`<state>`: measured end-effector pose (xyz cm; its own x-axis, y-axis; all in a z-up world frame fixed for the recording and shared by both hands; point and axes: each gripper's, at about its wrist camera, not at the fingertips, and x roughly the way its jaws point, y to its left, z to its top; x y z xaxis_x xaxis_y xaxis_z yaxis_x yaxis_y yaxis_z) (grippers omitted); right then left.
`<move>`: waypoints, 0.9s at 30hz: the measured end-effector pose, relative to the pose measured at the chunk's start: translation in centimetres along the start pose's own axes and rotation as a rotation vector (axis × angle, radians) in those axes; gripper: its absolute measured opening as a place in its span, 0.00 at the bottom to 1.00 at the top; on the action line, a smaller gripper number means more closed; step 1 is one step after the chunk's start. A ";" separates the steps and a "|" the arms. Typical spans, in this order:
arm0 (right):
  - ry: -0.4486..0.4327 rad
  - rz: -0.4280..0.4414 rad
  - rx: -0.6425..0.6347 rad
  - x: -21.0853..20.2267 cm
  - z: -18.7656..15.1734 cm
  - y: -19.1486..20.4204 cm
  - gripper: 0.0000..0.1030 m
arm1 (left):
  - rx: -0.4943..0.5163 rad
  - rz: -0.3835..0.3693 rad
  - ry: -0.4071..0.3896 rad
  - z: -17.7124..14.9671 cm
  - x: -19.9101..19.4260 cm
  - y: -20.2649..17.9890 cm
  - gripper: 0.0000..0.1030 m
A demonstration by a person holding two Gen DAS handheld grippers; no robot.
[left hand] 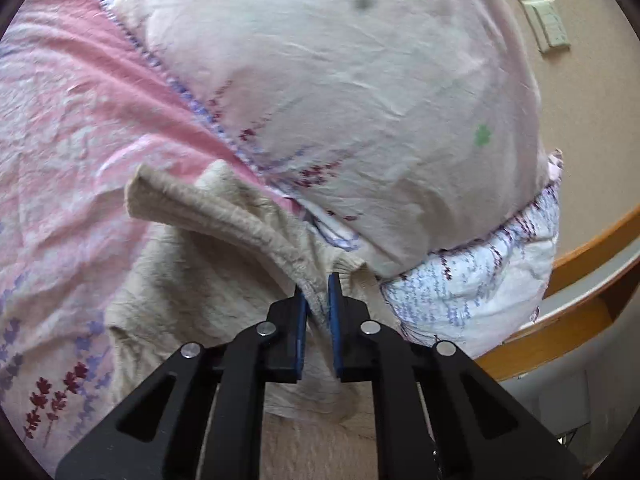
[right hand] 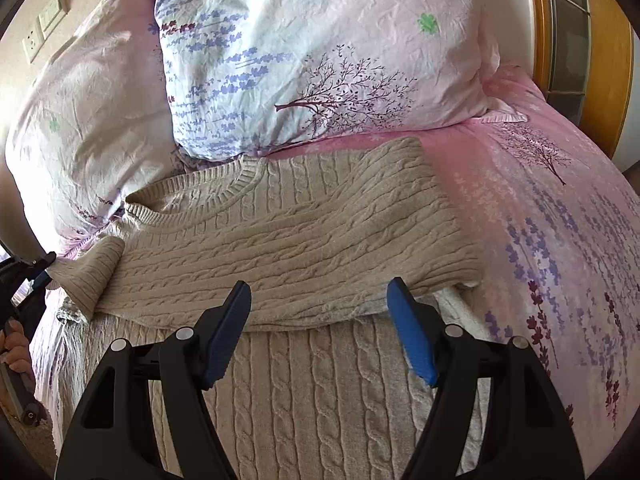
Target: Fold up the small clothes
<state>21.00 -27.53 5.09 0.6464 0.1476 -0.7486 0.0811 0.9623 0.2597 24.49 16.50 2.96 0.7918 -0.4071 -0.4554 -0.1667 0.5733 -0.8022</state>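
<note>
Left tool (left hand: 318,286) pinching sweater (right hand: 288,232), right tool (right hand: 320,300) above

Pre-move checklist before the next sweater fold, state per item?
1. Left gripper pinching sweater knit: ok, fabric between the pads.
2. Right gripper open and empty: ok.
3. Sleeve folded across the body: ok.
4. Left sleeve folded in: not ok, bunched at the edge.
5. Pillow apart from the collar: not ok, they touch.
6. Hem lying flat: cannot tell, out of view.
</note>
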 end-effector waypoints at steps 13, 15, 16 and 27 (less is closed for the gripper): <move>-0.026 0.015 0.118 -1.1 0.7 -4.5 0.67 | 0.807 -0.010 0.437 -15.4 11.3 -14.9 0.34; -0.005 0.063 0.121 -1.0 1.0 -4.3 0.60 | 0.823 -0.039 0.446 -15.7 10.5 -14.6 0.47; 0.011 0.095 0.124 -0.8 1.3 -4.1 0.58 | 0.822 -0.047 0.431 -15.3 9.6 -14.3 0.50; 0.260 0.253 0.150 5.0 2.5 0.7 0.34 | 0.487 0.362 0.123 -1.2 -0.8 -1.1 0.54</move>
<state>26.17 -26.67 3.10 0.4483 0.4473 -0.7739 0.0664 0.8467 0.5278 23.35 15.30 3.70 0.6567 -0.1884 -0.7302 -0.1017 0.9374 -0.3332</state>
